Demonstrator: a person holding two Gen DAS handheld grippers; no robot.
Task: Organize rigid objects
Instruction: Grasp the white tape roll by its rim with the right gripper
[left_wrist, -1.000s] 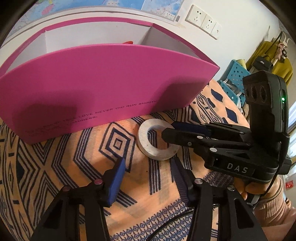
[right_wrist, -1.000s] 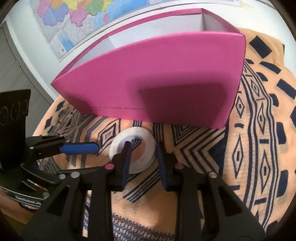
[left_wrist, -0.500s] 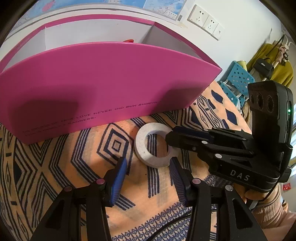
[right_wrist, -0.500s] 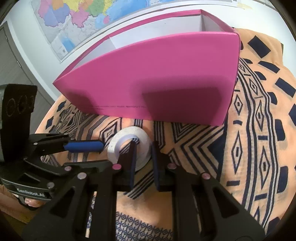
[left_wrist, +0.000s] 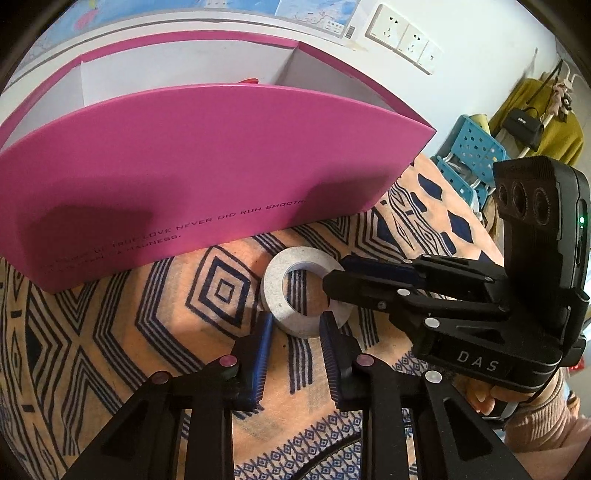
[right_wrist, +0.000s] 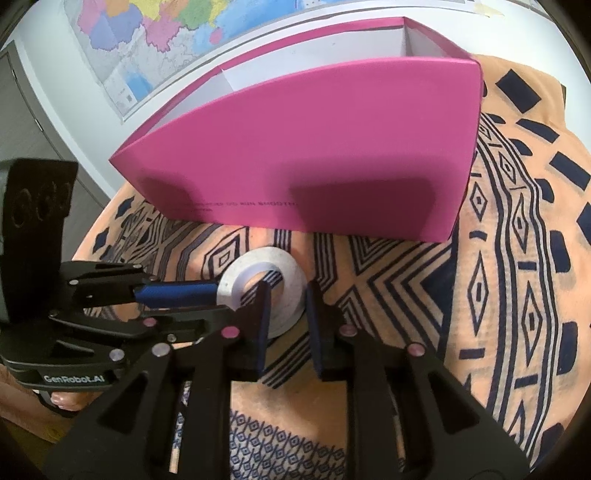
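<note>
A white tape ring (left_wrist: 275, 295) lies flat on the patterned cloth just before the pink box (left_wrist: 207, 162). It also shows in the right wrist view (right_wrist: 291, 291). My right gripper (right_wrist: 286, 310) is shut on the ring's near rim, one finger inside the hole, one outside. In the left wrist view it (left_wrist: 334, 275) comes in from the right. My left gripper (left_wrist: 295, 325) is open, its fingers straddling the ring's near edge; I cannot tell if they touch it. In the right wrist view it (right_wrist: 207, 299) reaches in from the left.
The pink box has white dividers inside and stands at the back of the cloth-covered table (right_wrist: 517, 295). A red thing (left_wrist: 248, 80) peeks over the box wall. A wall with sockets (left_wrist: 402, 35) and a map (right_wrist: 155, 40) is behind. A blue stool (left_wrist: 472, 147) stands far right.
My left gripper's fingers have closed in and moved up to the ring. My right gripper has narrowed onto the ring's rim. The ring has shifted slightly.
</note>
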